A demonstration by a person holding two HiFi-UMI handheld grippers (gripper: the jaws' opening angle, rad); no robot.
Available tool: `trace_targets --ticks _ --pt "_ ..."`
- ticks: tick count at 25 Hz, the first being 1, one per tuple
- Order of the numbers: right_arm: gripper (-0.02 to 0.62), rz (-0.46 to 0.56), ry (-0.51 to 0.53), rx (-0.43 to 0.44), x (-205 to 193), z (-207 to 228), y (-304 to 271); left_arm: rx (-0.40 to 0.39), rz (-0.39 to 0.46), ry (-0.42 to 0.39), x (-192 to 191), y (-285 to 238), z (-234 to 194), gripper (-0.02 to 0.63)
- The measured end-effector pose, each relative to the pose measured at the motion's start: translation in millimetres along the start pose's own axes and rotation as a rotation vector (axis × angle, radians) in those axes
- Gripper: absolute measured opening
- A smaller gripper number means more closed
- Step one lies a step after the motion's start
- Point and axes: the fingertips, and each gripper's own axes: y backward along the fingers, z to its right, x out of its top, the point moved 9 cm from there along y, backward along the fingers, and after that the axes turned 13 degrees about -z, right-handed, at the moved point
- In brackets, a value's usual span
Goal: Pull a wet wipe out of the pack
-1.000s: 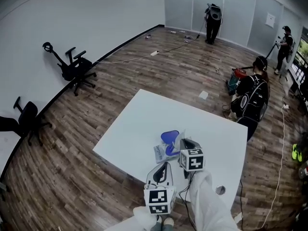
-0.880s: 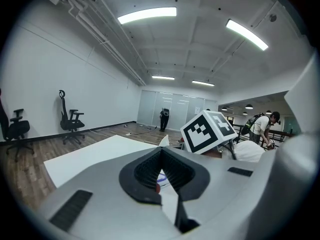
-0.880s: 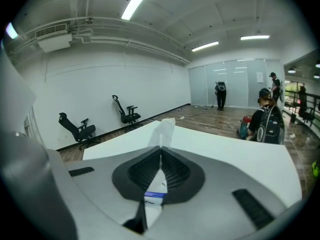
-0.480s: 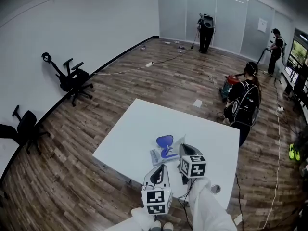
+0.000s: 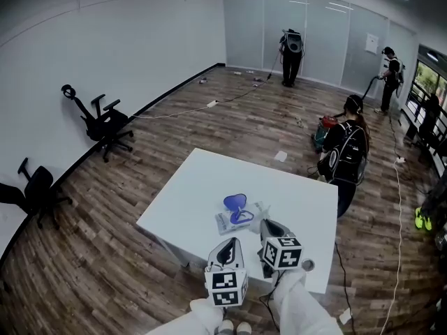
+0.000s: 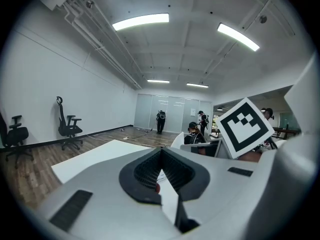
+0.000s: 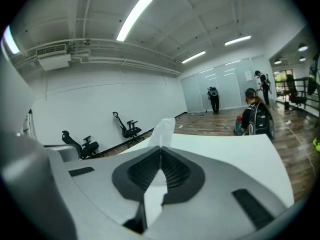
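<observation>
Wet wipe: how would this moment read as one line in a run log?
right gripper: shut on wet wipe | left gripper: shut, clear of pack | pack: on table, blue lid open

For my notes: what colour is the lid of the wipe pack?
The lid is blue, clearest in the head view.

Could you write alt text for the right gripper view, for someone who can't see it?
The right gripper's jaws are shut on a white wet wipe that sticks up past them. Beyond lie a white table, office chairs by the wall and people farther off.
</observation>
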Motion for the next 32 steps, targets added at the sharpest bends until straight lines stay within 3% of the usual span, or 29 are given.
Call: trace_targets --ticks 15,19,32 --pt "0.015 0.026 -0.103 -0.035 -73.7 -13.9 74.5 -0.049 -0.013 -0.03 -14.5 24.3 18.3 0.0" --pt "0.015 0.065 -0.113 -0.049 -76.3 -16.9 88.0 -0.059 -0.024 -0.016 -19.7 23.4 19.0 0.0" --pt "0.015 0.056 -0.139 -0.039 -87.2 -13.1 91.4 -0.052 -0.028 -0.017 -22.2 20.3 22.8 0.0"
